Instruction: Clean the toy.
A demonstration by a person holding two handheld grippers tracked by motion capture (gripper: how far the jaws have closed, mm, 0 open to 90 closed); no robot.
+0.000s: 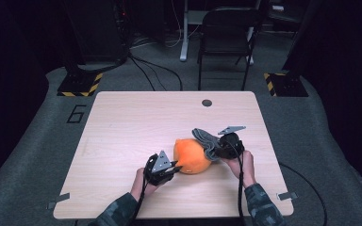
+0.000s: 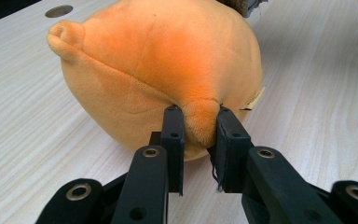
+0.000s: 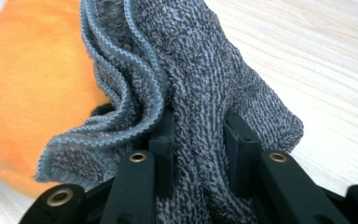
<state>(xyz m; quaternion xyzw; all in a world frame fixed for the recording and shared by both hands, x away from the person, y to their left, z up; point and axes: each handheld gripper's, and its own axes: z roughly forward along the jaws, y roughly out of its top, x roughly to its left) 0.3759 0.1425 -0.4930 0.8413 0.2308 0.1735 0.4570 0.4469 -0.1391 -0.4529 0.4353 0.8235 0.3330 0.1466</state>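
Because the orange plush toy (image 1: 191, 156) is soft and filled, it looks light and will give under any squeeze, so a pinch on a fold of its fabric should hold better than a grip around the round body. It lies near the front middle of the wooden table (image 1: 122, 122). The left gripper (image 2: 196, 135) does exactly this: its jaws are almost closed on a small bunch of orange plush at the toy's near side. The grey knitted cloth (image 3: 200, 70) is limp and stretchy, probably a sock or small cap, and it rests against the toy's right side. The right gripper (image 3: 199, 140) has its jaws nearly closed on a thick fold of this knit, which bulges around them. In the high view both forearms come in low from the front edge, the left hand (image 1: 143, 181) just left of the toy, the right hand (image 1: 244, 165) right of it, with both grippers pointing inward toward the toy.
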